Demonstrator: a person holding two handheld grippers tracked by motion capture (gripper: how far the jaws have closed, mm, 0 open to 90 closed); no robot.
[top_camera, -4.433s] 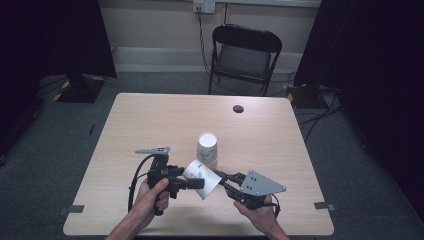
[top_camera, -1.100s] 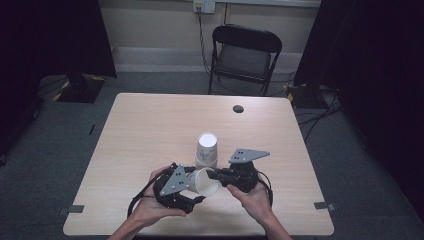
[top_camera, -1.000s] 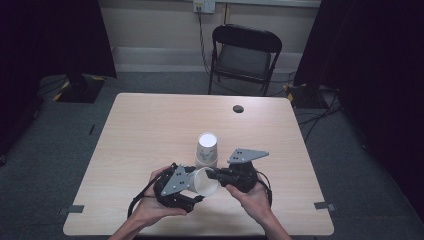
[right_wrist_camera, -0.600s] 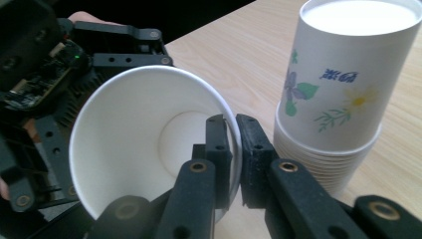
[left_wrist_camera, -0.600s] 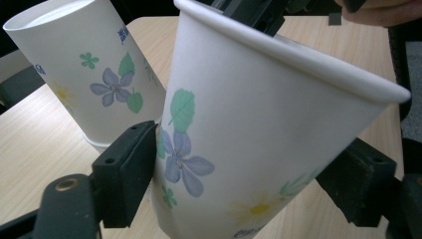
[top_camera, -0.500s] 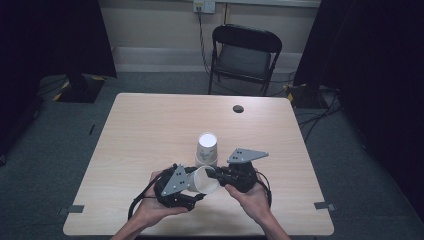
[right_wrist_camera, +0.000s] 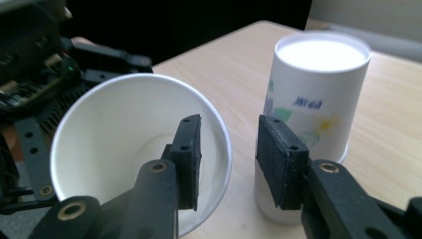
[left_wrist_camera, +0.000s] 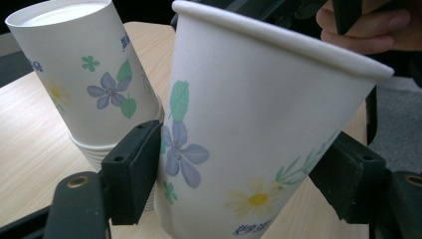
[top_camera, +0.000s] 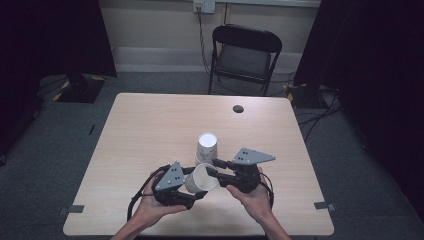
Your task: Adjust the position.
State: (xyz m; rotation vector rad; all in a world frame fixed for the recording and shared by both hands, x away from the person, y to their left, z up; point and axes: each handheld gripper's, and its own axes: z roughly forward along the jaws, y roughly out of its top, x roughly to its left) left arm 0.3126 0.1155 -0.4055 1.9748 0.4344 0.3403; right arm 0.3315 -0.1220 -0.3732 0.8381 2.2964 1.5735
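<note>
On the pale wooden table [top_camera: 150,130], at six o'clock from the upturned paper-cup stack [top_camera: 206,146], the left gripper [top_camera: 192,186] clamps a single flowered paper cup [top_camera: 201,177] whose rim the right gripper [top_camera: 210,169] now straddles with jaws parted, where moments ago it merely approached, suggesting a handover.

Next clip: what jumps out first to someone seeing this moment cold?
A flowered paper cup tipped on its side near the table's front edge, clamped across its body by the left gripper, mouth toward the right gripper. That gripper's jaws straddle the cup's rim, one inside, one outside, with a gap. Just behind stands an upside-down stack of matching cups.
</note>
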